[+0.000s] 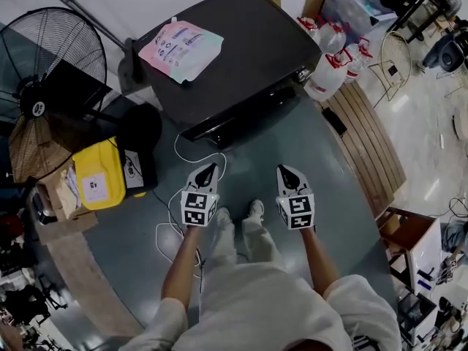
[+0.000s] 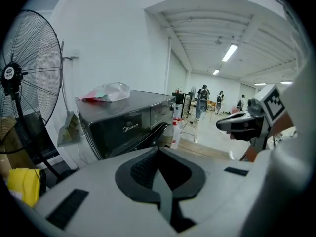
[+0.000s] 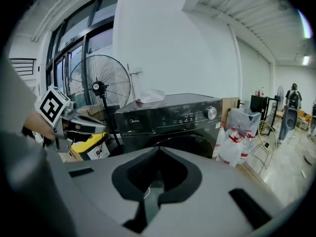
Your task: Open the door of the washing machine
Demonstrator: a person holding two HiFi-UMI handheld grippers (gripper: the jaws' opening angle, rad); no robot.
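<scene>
You stand facing a black front-loading washing machine [image 1: 241,57]. It sits ahead of both tongs, well apart from their tips. Its round dark door [image 3: 190,143] is closed and lies ahead of the right tongs [image 1: 284,171].

The left tongs [image 1: 209,169] are fully closed, tips pressed together, with nothing between them. The right tongs look the same: tips together and empty. The two sit side by side over the grey floor [image 1: 336,196], pointing forward and down.

A pastel plastic bag [image 1: 181,50] lies on top of the machine, beyond the left tongs. A black pedestal fan [image 1: 36,86] and a yellow box [image 1: 95,178] stand off to the left of the left tongs. A white cable [image 1: 175,203] trails on the floor beneath them. Clear plastic bottles with red caps [image 1: 329,68] stand ahead and to the right of the right tongs.
</scene>
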